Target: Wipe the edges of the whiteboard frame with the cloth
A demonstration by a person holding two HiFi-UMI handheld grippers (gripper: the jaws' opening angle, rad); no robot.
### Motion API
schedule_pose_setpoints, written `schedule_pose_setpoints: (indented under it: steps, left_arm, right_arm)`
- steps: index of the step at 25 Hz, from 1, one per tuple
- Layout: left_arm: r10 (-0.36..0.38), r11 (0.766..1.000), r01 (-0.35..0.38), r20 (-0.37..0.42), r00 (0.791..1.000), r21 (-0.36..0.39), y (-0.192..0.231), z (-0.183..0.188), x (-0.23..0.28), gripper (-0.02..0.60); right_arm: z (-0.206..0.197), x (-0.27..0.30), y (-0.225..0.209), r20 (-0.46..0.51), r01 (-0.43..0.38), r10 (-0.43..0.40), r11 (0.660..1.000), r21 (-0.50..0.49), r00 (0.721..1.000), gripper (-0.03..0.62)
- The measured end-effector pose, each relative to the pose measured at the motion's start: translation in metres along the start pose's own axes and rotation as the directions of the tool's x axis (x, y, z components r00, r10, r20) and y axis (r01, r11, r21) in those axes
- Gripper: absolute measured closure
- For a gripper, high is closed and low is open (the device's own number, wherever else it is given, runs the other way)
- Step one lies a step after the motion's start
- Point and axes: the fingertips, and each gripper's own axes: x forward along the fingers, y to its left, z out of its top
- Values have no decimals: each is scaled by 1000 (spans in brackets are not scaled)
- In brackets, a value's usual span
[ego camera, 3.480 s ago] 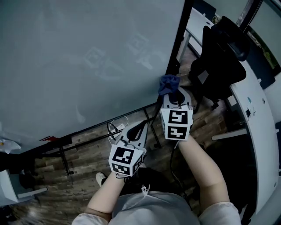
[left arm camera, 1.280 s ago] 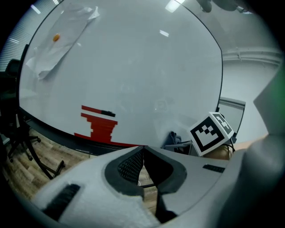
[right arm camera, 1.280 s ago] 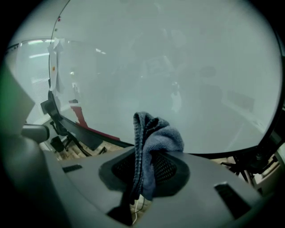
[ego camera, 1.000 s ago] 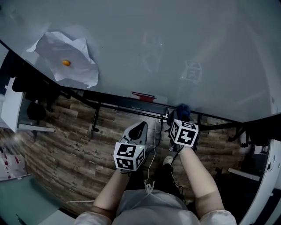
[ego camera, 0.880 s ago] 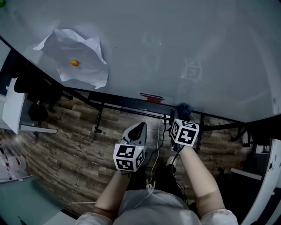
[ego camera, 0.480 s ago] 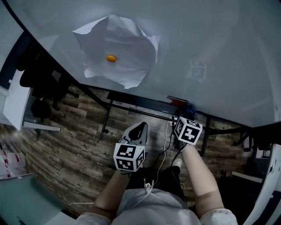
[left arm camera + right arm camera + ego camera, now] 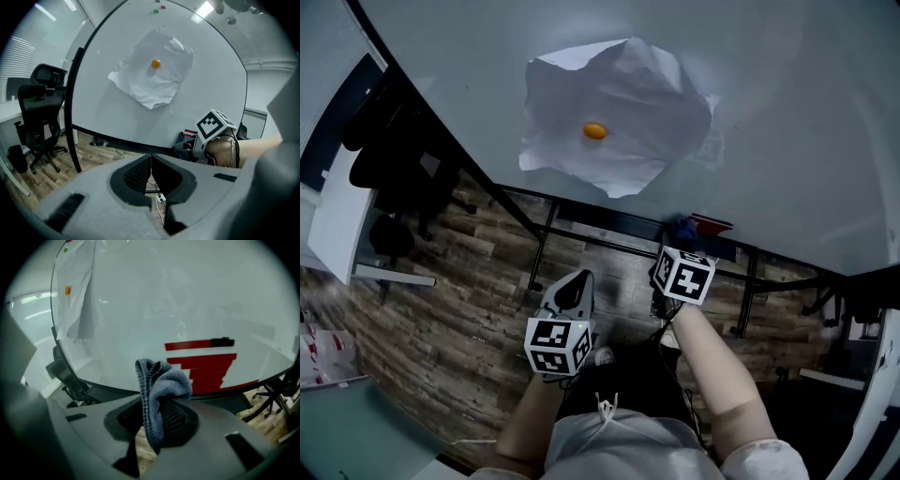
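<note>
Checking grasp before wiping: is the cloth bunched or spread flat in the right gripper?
Bunched: the cloth sticks up as a folded wad, pinched in the right gripper.

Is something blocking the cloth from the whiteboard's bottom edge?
Nothing visible is. The cloth, pinched in the right gripper, sits close to the bottom frame, with a red thing off to its side.

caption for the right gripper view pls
Right gripper clamping a bunched blue cloth in front of the whiteboard frame's bottom edge.
</note>
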Motion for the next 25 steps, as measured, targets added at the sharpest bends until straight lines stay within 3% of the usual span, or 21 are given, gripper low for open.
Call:
schedule_pose_setpoints:
  steps: [9,15,21,25]
  left_arm:
    - [54,998,-53,35,998,-42,57,10,-22,561]
    - [40,999,-39,47,998,-5,99,39,-14,561]
    - [6,999,-7,12,1000,39,133,40,-7,561]
    - [3,1000,-3,-10,1000,-6,155,34,-10,561]
  right_arm:
    - [-6,28,74,-13,-78,78,997,-12,997,514]
    - [-3,41,107,7,-63,63,997,-39,998,514]
    - [-6,51,146,9,-45,45,998,-33,999,514]
    - [-7,55,173,-8,-44,44,996,-74,999,514]
